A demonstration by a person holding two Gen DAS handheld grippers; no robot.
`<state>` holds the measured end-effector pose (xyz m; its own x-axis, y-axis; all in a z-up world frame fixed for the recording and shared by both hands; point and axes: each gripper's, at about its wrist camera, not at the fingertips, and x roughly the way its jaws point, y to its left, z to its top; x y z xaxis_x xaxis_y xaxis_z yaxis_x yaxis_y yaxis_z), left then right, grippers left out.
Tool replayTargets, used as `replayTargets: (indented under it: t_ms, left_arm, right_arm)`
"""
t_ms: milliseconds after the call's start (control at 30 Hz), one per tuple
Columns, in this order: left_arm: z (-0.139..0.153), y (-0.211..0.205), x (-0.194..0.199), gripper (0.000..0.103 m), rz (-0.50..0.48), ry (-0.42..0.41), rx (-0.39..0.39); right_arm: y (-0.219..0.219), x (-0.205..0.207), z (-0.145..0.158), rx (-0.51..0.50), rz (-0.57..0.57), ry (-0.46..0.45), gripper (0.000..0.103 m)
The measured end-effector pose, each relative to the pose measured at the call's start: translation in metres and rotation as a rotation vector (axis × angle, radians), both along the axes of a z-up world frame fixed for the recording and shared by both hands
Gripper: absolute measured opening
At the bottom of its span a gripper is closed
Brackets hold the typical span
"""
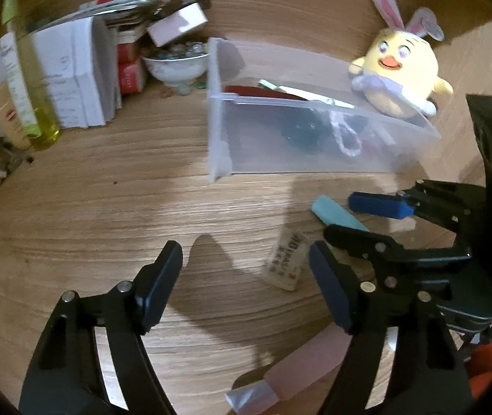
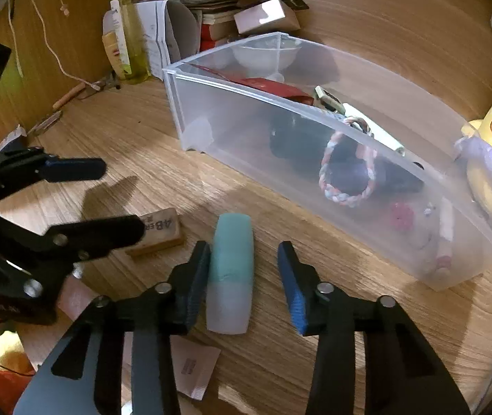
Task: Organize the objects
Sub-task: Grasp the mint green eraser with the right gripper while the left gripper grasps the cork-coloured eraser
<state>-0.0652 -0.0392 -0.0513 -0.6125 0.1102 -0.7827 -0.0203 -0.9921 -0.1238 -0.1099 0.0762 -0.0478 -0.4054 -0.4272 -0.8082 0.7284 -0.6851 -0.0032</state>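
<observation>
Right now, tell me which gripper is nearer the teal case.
Right. The right gripper straddles the teal case, open, one finger beside it. The left gripper is open off to its left, nearer the eraser.

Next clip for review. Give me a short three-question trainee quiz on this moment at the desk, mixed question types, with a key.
1. True or false: the right gripper has its fingers spread, with the teal tube lying between them on the desk.
2. Multiple choice: where is the braided bracelet? A) on the desk by the eraser B) inside the clear plastic bin C) on the plush chick
3. Short answer: which small labelled thing lies on the wood near the left gripper?

Key
1. True
2. B
3. The eraser; the left gripper is open and grips nothing.
</observation>
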Motion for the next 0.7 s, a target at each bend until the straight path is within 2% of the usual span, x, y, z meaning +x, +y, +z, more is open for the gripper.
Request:
replayTargets:
  t_ms: [100,233,367,533,700]
  left_arm:
    - [-0.002,0.007,-0.004,0.074,-0.031,-0.014,-0.017]
    - [-0.008,0.015,-0.009,0.06,-0.069,-0.046,-0.046]
    - [-0.009,0.02,-0.011,0.053,-0.082,-0.04,-0.071]
    - [-0.008,0.023,-0.011,0.023,-0.095,-0.023,-0.086]
    - [-0.007,0.023,-0.01,0.023,-0.082,-0.023,-0.083]
  right_arm:
    - [0.004,-0.002,0.002,-0.005,-0.015,-0.003,0.023]
    - [0.01,-0.006,0.004,-0.022,-0.037,-0.009,0.023]
    - [0.018,-0.006,0.008,-0.044,-0.051,0.0,0.023]
    - [0.027,-0.003,0.014,-0.064,-0.058,0.01,0.023]
    - [0.036,0.0,0.02,-0.094,-0.075,0.016,0.023]
